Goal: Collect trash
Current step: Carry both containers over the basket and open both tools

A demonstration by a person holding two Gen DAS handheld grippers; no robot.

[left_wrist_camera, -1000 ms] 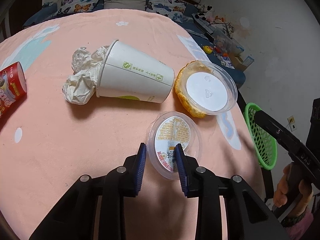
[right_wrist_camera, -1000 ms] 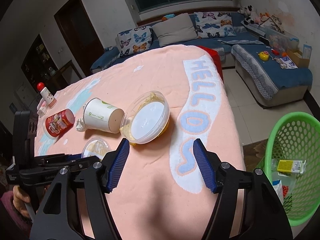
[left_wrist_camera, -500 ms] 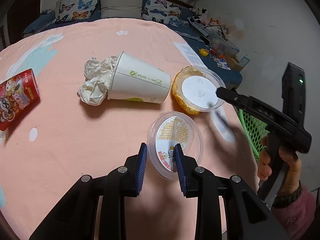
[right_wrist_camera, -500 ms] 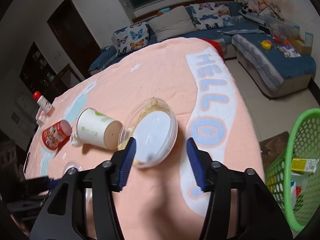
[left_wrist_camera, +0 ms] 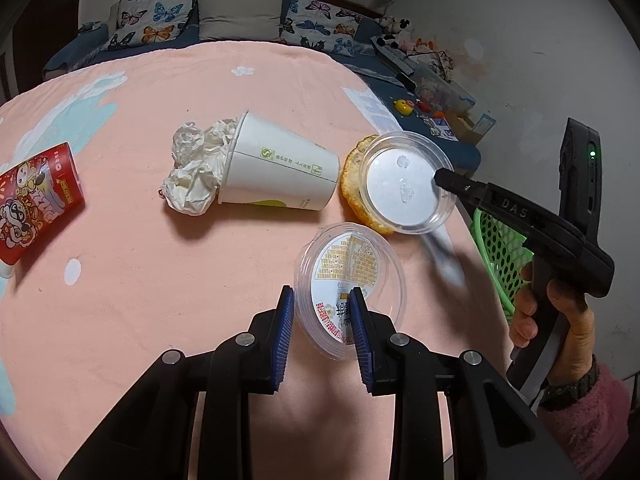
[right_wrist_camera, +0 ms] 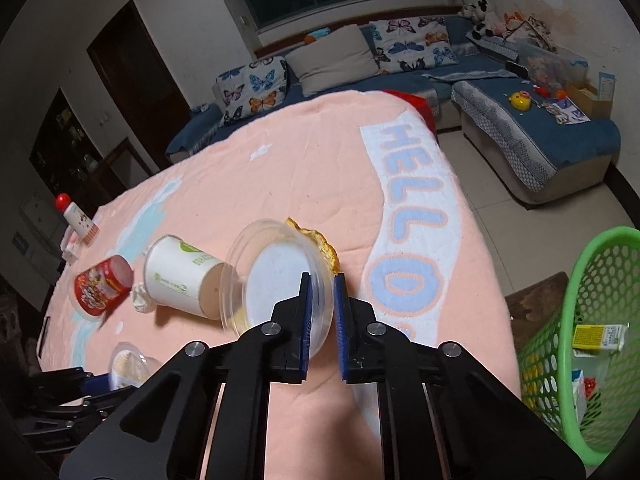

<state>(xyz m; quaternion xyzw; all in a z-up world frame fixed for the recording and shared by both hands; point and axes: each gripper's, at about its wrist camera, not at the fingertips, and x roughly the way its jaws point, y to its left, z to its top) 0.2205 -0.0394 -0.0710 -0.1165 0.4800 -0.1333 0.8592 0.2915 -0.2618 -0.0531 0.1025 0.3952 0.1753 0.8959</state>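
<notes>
While the right gripper (right_wrist_camera: 321,312) pinches the near rim of the clear plastic container (right_wrist_camera: 280,276), tilting it up off the pink tablecloth (right_wrist_camera: 320,184), the left gripper (left_wrist_camera: 322,328) has its fingers closed on the labelled clear lid (left_wrist_camera: 350,276). Left of the container lies a paper cup (left_wrist_camera: 276,172); a green basket (right_wrist_camera: 592,336) sits far right.
</notes>
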